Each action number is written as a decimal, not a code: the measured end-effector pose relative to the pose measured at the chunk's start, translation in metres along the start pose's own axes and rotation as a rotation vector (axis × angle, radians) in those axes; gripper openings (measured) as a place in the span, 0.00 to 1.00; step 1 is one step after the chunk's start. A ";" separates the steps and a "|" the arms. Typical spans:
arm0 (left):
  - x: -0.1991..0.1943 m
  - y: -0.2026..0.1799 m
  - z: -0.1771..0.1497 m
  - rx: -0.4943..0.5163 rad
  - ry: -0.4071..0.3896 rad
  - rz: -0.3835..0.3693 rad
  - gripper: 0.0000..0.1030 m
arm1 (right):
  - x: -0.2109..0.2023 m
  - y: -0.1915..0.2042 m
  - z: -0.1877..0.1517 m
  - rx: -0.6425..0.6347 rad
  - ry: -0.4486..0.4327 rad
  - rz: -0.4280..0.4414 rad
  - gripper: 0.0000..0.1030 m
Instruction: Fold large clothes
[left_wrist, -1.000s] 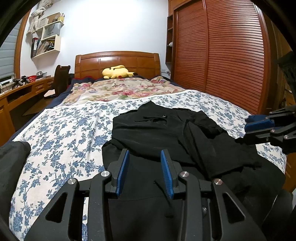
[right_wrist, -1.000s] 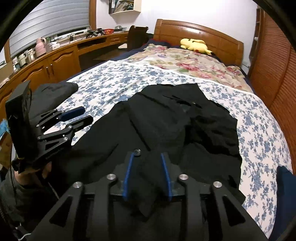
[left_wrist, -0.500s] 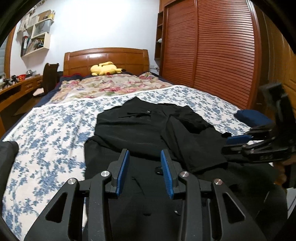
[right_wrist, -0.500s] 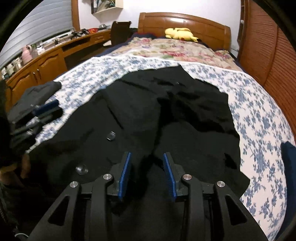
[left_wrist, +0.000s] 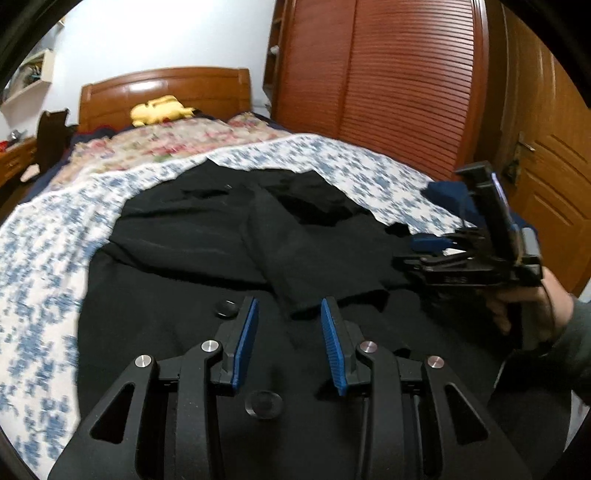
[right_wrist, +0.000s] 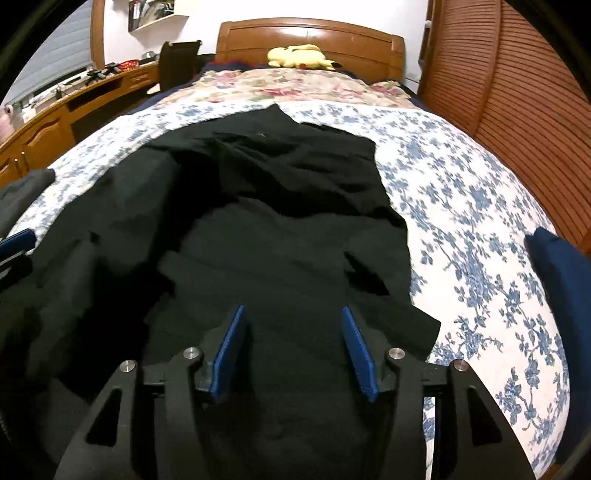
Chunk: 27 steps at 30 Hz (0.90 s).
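Moved since earlier: both grippers have dropped low over the near hem; the right gripper (right_wrist: 291, 314), which had cloth pinched between its pads a second ago, now stands released, and the left view has swung toward the wardrobe (left_wrist: 388, 81).
Left gripper (left_wrist: 288, 306): jaws apart, empty, just above the cloth near a round button (left_wrist: 226, 308).
Garment: black coat (right_wrist: 280, 221) lying along the floral bedsheet (right_wrist: 461, 206), collar toward the headboard (right_wrist: 310, 37), one sleeve folded in across the front.
Handling: looks thick, woolly, soft and fairly heavy; likely to sag and drag rather than slip.
Where to grip: judged best at the hem corners or doubled edge, pinching both layers, one gripper on each side.
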<state>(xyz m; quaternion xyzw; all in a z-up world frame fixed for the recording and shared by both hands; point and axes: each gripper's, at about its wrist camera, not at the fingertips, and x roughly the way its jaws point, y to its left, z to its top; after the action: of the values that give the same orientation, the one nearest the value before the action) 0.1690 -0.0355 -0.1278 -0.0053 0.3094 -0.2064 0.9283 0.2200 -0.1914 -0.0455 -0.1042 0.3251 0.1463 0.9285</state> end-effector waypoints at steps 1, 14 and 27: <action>0.003 -0.003 -0.001 0.002 0.011 -0.003 0.35 | 0.003 -0.002 -0.003 0.007 -0.006 0.006 0.54; 0.032 -0.026 -0.019 -0.047 0.162 0.008 0.35 | -0.004 0.001 -0.006 -0.042 -0.050 0.093 0.54; 0.027 -0.025 -0.022 -0.053 0.245 0.028 0.27 | -0.023 -0.029 -0.013 0.006 -0.089 0.123 0.54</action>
<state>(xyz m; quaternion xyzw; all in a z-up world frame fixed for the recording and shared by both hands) 0.1662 -0.0663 -0.1571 0.0001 0.4257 -0.1842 0.8859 0.2054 -0.2267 -0.0385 -0.0748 0.2898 0.2068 0.9315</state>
